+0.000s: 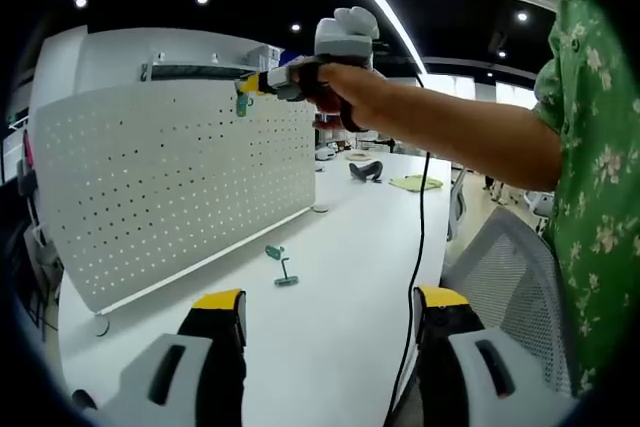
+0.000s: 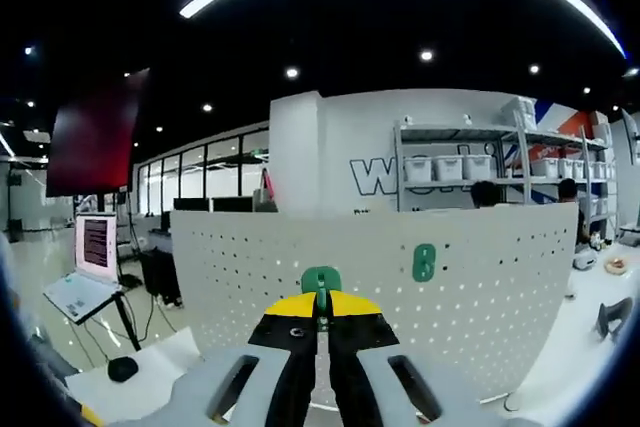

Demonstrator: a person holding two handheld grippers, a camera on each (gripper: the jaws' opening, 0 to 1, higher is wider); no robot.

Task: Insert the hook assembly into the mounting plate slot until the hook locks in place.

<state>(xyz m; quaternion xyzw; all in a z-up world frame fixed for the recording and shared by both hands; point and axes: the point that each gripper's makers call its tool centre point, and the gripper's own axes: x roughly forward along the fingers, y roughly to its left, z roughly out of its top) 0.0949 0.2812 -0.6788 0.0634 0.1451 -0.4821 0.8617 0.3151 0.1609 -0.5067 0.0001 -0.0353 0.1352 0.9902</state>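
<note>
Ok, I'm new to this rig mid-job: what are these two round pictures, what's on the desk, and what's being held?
No robot here: a person carries a hand-held gripper in each hand, each with a fisheye camera looking along its jaws. In the left gripper view, the left hand-held gripper hangs open over the white table, where a spare green hook lies. The person's arm reaches the right hand-held gripper up to the white pegboard. In the right gripper view, that right hand-held gripper is shut on a green hook assembly close to the pegboard. Another green hook already hangs there.
</note>
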